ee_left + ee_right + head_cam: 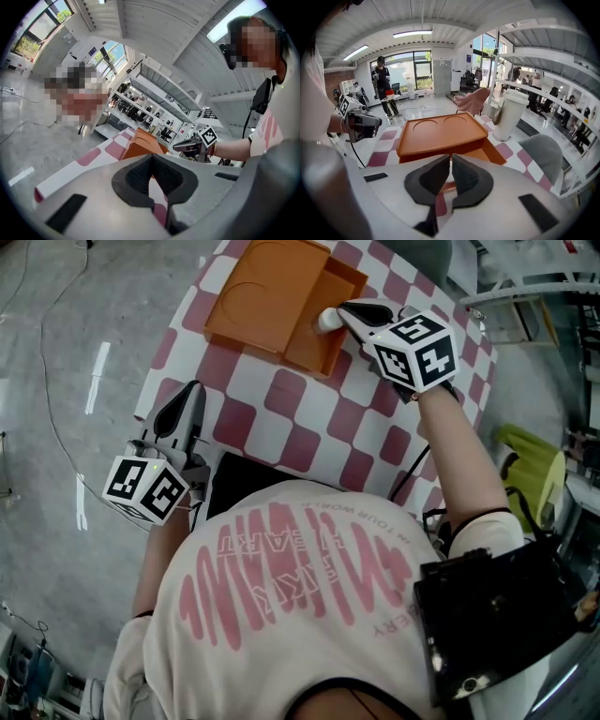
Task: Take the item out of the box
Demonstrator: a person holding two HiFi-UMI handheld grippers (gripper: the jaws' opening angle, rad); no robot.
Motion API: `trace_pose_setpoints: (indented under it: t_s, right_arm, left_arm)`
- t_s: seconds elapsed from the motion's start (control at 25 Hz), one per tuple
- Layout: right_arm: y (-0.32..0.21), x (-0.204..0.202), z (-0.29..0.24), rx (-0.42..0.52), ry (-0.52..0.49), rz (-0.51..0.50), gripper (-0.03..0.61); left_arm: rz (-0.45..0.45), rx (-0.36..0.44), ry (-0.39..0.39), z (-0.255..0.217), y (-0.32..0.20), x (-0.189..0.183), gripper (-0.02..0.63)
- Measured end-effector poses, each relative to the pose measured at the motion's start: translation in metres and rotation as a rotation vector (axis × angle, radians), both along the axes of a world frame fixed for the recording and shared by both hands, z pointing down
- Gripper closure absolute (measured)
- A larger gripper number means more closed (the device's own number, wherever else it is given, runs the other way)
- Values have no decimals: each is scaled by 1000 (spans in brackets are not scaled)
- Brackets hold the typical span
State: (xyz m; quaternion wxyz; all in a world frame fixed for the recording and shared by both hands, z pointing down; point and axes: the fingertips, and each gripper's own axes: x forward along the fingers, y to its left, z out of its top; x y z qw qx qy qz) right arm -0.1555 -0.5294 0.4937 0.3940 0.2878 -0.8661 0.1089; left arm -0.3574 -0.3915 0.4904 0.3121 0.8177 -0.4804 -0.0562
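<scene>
An orange box [323,343] with its flat lid [272,287] lies at the far side of the red-and-white checked table [300,418]. My right gripper [339,313] hangs over the box's right part, shut on a small white item [326,321] that sticks out of its tip. In the right gripper view the jaws [450,157] are together with a white sliver between them, and the lid [440,133] is just ahead. My left gripper [194,388] hovers at the table's near left edge, shut and empty. In the left gripper view it [151,157] faces the box [140,143] and the right gripper [187,146].
A tall white cup [511,115] stands on the table right of the box, with a grey chair [541,150] beyond it. A black object [234,484] lies at the table's near edge. A yellow-green seat [539,470] is at the right. People stand far off.
</scene>
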Motion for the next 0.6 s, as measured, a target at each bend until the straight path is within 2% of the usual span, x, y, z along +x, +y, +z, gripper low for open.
trace_pose_setpoints:
  t_s: [0.4, 0.6]
  right_arm:
    - [9, -8, 11, -36, 64, -119, 410]
    - [7, -8, 22, -40, 118, -140, 397]
  left_arm:
    - [-35, -5, 0, -4, 8, -12, 607]
    - [-48, -14, 3, -3, 7, -16, 607]
